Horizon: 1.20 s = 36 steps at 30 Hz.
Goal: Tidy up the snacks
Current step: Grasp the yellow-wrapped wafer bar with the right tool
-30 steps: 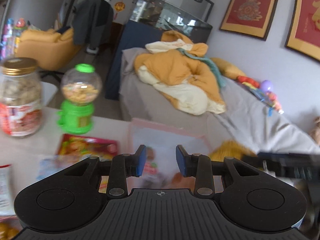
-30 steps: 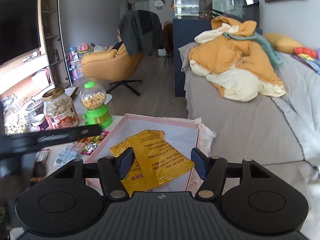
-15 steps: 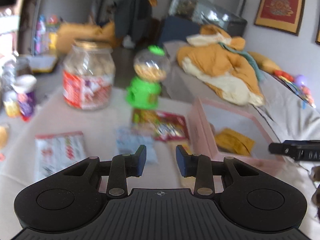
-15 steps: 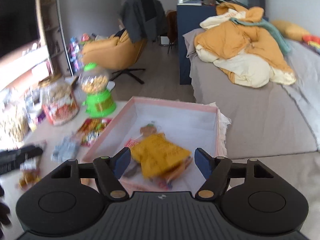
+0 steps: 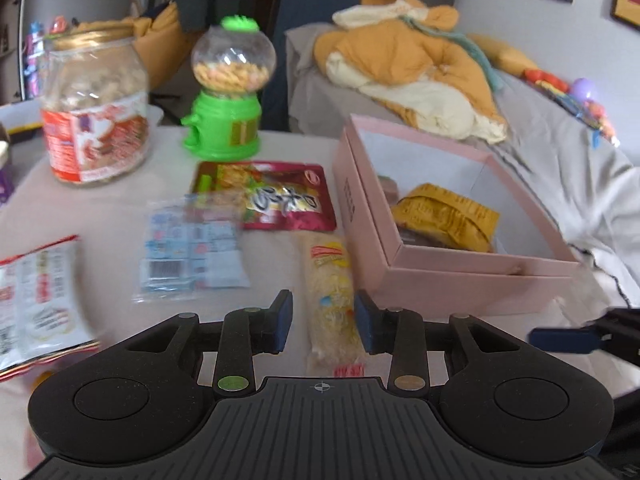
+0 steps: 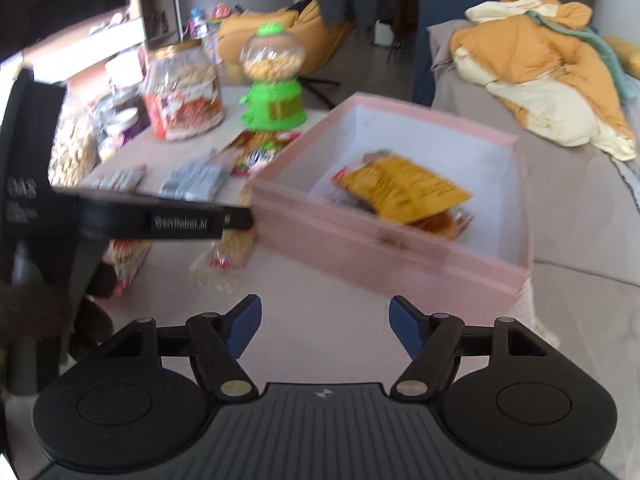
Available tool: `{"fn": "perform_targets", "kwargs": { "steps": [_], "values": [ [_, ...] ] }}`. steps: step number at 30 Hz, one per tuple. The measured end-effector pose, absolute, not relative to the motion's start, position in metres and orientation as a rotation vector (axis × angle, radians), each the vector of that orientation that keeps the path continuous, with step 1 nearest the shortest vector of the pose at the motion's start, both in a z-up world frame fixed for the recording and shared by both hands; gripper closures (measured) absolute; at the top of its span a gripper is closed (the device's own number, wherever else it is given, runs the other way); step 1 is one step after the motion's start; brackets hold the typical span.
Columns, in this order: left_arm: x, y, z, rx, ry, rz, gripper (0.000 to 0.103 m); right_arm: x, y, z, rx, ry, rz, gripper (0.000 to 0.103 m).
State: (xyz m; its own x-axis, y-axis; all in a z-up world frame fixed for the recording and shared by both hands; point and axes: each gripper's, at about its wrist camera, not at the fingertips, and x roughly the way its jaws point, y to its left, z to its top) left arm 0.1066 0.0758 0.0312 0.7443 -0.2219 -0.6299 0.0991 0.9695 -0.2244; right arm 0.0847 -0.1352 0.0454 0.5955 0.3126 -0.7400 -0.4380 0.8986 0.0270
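Observation:
A pink box (image 5: 472,280) stands at the table's right, with a yellow packet (image 5: 448,216) on other snacks inside; it also shows in the right wrist view (image 6: 380,256). My left gripper (image 5: 323,320) is open, its fingers on either side of a long clear noodle-snack packet (image 5: 332,296) lying next to the box. A red packet (image 5: 276,196), a blue-white packet (image 5: 192,248) and a white-red packet (image 5: 36,296) lie on the table. My right gripper (image 6: 325,330) is open and empty, above the table in front of the box.
A glass jar with a gold lid (image 5: 94,108) and a green candy dispenser (image 5: 230,92) stand at the back of the table. More jars (image 6: 76,148) stand at far left. A grey bed with an orange blanket (image 5: 408,68) lies beyond the box.
My left gripper has swung left from the box and dropped over the clear noodle packet. My right gripper has let go of the yellow packet into the box and pulled back.

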Motion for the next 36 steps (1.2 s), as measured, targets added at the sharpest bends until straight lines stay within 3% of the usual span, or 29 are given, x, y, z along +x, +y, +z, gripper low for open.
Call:
{"fn": "perform_targets", "kwargs": {
  "steps": [7,13,16,18,23,30,36],
  "values": [
    [0.042,0.152,0.057,-0.327,0.599,-0.014,0.065,0.098,-0.115,0.034,-0.005,0.877,0.476,0.030],
    [0.014,0.181,0.046,-0.412,0.660,0.066,0.065,0.123,-0.047,0.024,0.010,0.854,0.412,0.030],
    [0.001,0.184,0.038,-0.462,0.651,0.095,0.065,0.118,-0.024,0.020,-0.091,0.814,0.355,0.060],
    [-0.005,0.176,0.036,-0.447,0.640,0.090,0.065,0.110,-0.027,0.022,-0.116,0.814,0.392,0.070],
    [0.009,0.144,0.029,-0.360,0.655,0.064,0.065,0.075,-0.065,0.026,-0.118,0.848,0.465,0.070],
    [0.036,0.092,0.023,-0.096,0.660,0.115,0.060,0.035,-0.119,0.016,-0.122,0.754,0.388,0.070],
    [0.038,0.072,0.023,-0.022,0.679,0.100,0.058,0.024,-0.151,0.011,-0.059,0.704,0.336,0.053]
  ]
}}
